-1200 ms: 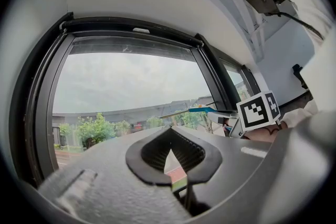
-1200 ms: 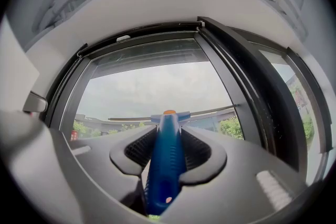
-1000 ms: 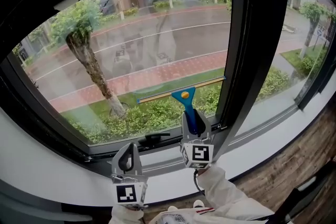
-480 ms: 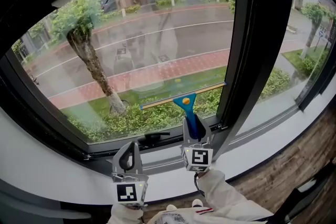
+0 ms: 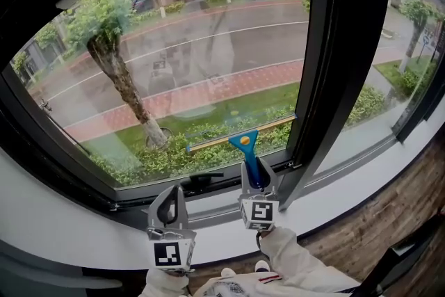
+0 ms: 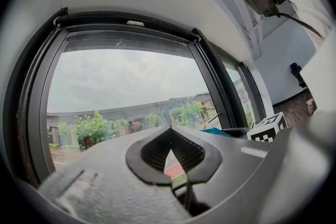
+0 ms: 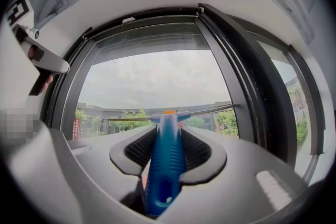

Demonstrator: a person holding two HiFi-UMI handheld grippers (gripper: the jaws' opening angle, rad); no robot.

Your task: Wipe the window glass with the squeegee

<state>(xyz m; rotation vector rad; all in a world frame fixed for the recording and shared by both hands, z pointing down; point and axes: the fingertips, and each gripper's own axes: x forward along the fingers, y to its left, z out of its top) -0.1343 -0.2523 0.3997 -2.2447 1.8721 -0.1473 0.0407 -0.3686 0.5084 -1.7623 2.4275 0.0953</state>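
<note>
A squeegee with a blue handle and a thin yellowish blade rests against the lower part of the window glass, its blade slanting up to the right. My right gripper is shut on the handle's lower end. In the right gripper view the blue handle runs up between the jaws to the blade. My left gripper hangs below the glass by the sill, left of the right one, shut on nothing. In the left gripper view, its jaws meet at the tips.
A thick dark mullion borders the pane on the right, with another pane beyond it. A black window handle sits on the bottom frame. The white sill runs beneath. Wooden floor shows at lower right.
The squeegee has slid down the glass, its blade now closer to the bottom frame. The left gripper has stayed by the sill.
</note>
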